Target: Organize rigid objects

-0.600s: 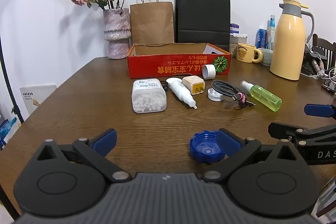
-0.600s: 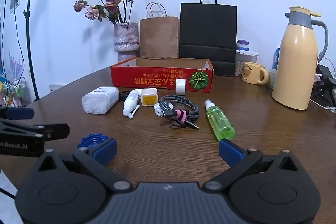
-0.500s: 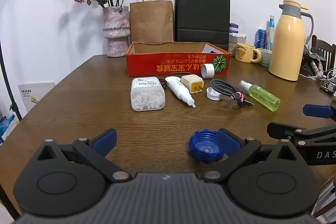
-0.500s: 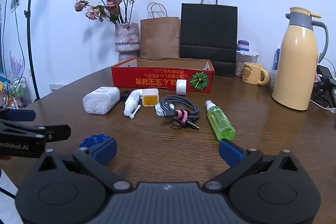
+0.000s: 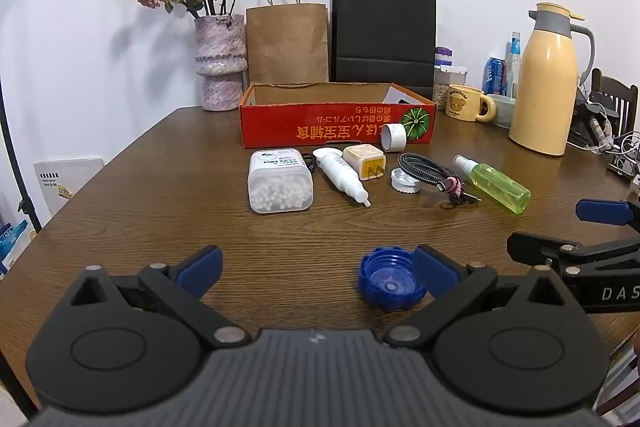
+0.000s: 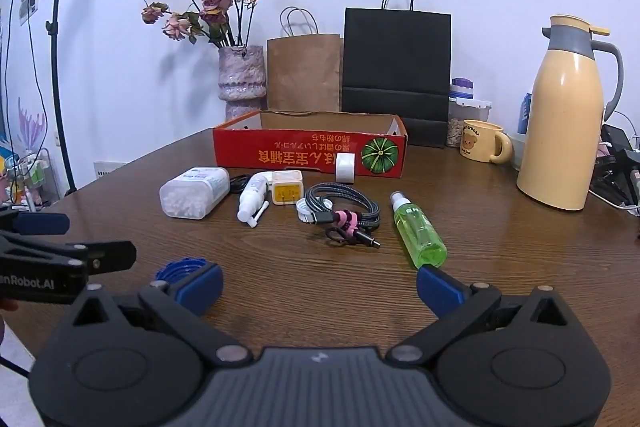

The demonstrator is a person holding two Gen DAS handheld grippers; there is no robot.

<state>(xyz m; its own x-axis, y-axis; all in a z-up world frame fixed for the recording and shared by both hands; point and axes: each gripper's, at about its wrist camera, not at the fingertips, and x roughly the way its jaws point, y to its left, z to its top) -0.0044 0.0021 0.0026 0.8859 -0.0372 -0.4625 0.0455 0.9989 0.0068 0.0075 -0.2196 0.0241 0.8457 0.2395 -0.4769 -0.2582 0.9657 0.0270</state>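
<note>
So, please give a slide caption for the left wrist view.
Open left gripper beside blue cap, small items before the red box.

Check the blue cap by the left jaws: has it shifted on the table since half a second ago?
No. The blue cap lies at the same spot against the wood grain of the table.

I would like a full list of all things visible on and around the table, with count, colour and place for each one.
table: 1, brown wood, under everything
box: 1, red cardboard, middle back
cotton swab case: 1, clear white, in front of box
spray tube: 1, white, beside case
charger plug: 1, cream
tape roll: 1, white, against box
cable: 1, black
spray bottle: 1, green, lying down
blue cap: 1, near edge
vase with flowers: 1, pink
paper bags: 2, brown, black
thermos: 1, yellow
mug: 1, yellow
left gripper: open
right gripper: open
</note>
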